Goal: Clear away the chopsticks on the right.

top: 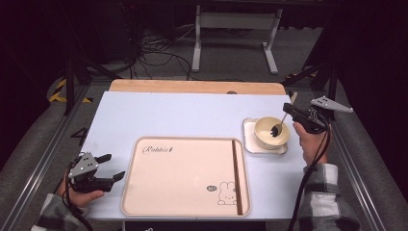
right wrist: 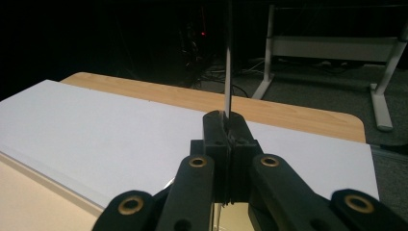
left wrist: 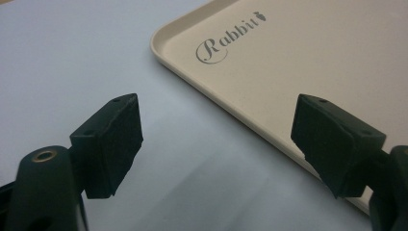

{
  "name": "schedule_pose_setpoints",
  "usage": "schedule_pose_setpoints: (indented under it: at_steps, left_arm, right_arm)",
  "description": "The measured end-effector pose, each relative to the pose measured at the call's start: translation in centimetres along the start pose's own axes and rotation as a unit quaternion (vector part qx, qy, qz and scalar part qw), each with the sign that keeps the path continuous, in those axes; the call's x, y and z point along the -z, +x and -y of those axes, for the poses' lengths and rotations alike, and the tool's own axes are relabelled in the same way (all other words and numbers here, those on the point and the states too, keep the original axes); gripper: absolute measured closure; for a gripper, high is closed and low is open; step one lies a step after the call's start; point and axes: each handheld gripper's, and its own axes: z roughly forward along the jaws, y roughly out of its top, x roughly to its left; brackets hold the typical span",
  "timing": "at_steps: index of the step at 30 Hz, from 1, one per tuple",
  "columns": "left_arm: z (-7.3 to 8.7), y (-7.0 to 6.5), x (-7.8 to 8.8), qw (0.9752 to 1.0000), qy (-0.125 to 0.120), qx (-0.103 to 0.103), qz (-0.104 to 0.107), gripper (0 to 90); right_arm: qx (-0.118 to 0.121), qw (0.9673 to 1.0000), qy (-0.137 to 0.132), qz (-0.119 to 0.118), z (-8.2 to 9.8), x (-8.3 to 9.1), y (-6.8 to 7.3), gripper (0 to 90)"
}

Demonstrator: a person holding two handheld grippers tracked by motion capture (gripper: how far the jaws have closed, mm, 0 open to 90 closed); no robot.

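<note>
spoon [top: 284, 120] handle pinched by right gripper [top: 292, 113], head blurred in bowl [top: 263, 136]

a slim dark-headed spoon [top: 281, 123] with a pale handle stands tilted, its head dipped inside the cream bowl [top: 263, 135], which sits on a small square white dish [top: 249, 140] at the bench's right.

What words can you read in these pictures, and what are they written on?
"Rabbit": grey curly writing in the far left corner of the beige tray, clearest in the left gripper view.
Small round dark mark beside the bunny drawing on the tray: too small to read.
Nothing readable shows on the bowl or the white table cover.
</note>
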Motion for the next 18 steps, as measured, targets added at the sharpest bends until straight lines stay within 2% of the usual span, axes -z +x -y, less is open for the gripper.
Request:
schedule_pose_setpoints:
  at_steps: [4, 8, 18]
  left_arm:
    - [0.0, 0.0, 0.0, 1.0000, -0.001, -0.001, -0.001, 19.0]
    - [-0.1, 0.0, 0.1, 1.0000, -0.003, -0.001, -0.002, 18.9]
    - [-0.1, 0.0, 0.2, 1.0000, -0.005, 0.001, -0.006, 18.8]
  right_arm:
    - [0.005, 1.0000, -0.003, -0.003, -0.3, 0.2, 0.5, 90.0]
    - [0.016, 0.9998, -0.011, -0.011, -1.1, 0.6, 1.6, 90.0]
    - [0.029, 0.9984, -0.021, -0.043, -2.3, 1.3, 4.0, 90.0]
